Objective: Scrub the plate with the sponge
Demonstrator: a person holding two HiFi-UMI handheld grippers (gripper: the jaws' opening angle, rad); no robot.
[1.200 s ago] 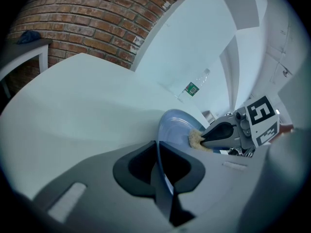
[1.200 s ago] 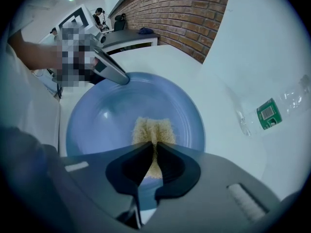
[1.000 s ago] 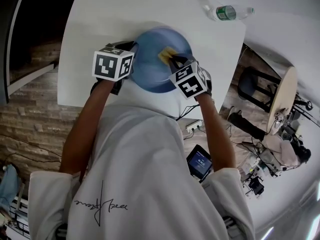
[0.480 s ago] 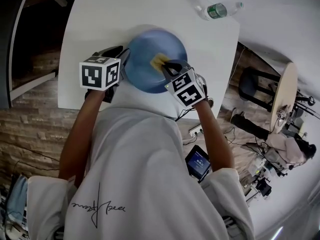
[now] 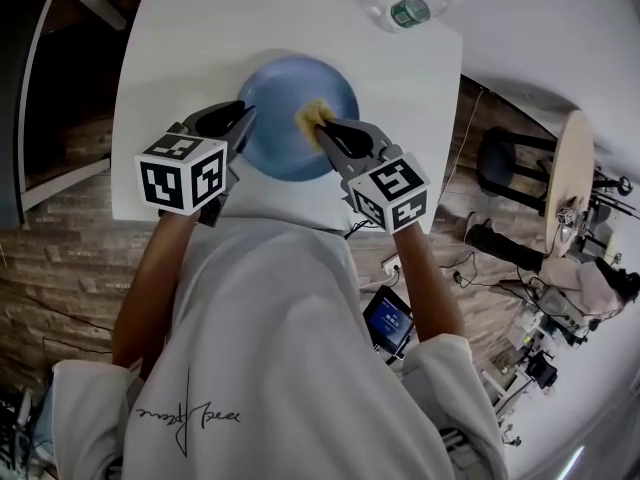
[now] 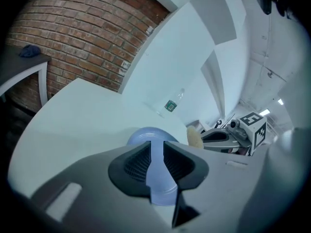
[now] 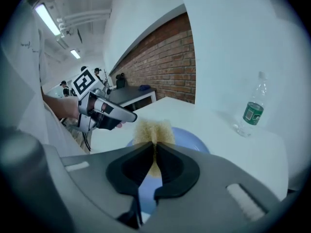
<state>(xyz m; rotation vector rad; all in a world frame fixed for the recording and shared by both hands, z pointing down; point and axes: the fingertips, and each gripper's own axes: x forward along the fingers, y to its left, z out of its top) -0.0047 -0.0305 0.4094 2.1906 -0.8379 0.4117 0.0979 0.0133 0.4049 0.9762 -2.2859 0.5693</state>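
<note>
A blue plate (image 5: 290, 133) lies on the white table (image 5: 180, 58). My left gripper (image 5: 241, 120) hangs above the plate's left rim. Its jaws have just opened wide and come in a little, and they stand open with nothing between them. In the left gripper view the plate (image 6: 148, 136) shows through the gap of the left gripper (image 6: 156, 152). My right gripper (image 5: 325, 130) is shut on a yellow sponge (image 5: 312, 117) and holds it over the plate's right part. In the right gripper view the sponge (image 7: 153, 130) sticks out past the pads of the right gripper (image 7: 154, 152), above the plate (image 7: 194, 142).
A clear plastic water bottle (image 5: 405, 10) with a green label lies at the table's far right; it also appears as the bottle (image 7: 252, 111) and the bottle (image 6: 171, 104). The table's near edge runs just under both grippers. A brick wall (image 6: 73, 33) stands beyond the table.
Both grippers have risen from the plate towards the camera. The left gripper has let go of the plate's left rim. The sponge has lifted off the plate in the right gripper.
</note>
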